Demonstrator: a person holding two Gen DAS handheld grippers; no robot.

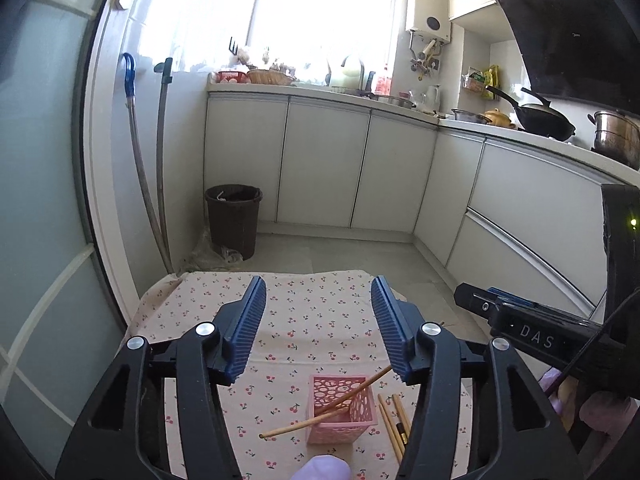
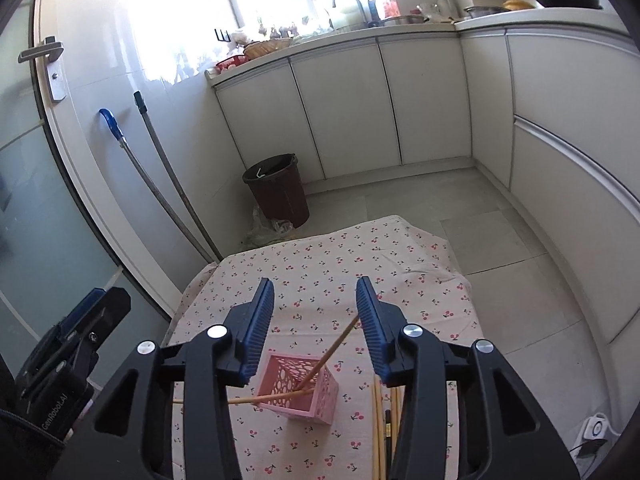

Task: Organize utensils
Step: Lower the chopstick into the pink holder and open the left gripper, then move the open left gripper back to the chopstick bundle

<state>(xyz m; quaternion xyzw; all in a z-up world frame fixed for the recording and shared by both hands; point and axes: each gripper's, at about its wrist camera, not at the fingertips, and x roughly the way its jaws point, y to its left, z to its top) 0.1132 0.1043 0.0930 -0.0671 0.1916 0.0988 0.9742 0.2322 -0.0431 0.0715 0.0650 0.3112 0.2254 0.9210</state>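
A pink perforated holder (image 1: 343,408) (image 2: 298,390) stands on the cherry-print tablecloth (image 1: 312,312) (image 2: 320,264). Two wooden chopsticks (image 1: 352,394) (image 2: 332,350) lean in it, one tilted up right, one sticking out low to the left. Several more chopsticks (image 1: 394,426) (image 2: 378,428) lie flat on the cloth just right of the holder. My left gripper (image 1: 318,304) is open and empty, held above the holder. My right gripper (image 2: 315,296) is open and empty, also above the holder. Each gripper shows at the edge of the other's view.
A dark bin (image 1: 235,220) (image 2: 278,190) stands on the floor beyond the table. Two mop handles (image 1: 154,168) (image 2: 160,184) lean on the left wall. White cabinets (image 1: 328,164) (image 2: 348,108) with a cluttered counter line the back and right. A gloved fingertip (image 1: 322,468) shows at the bottom.
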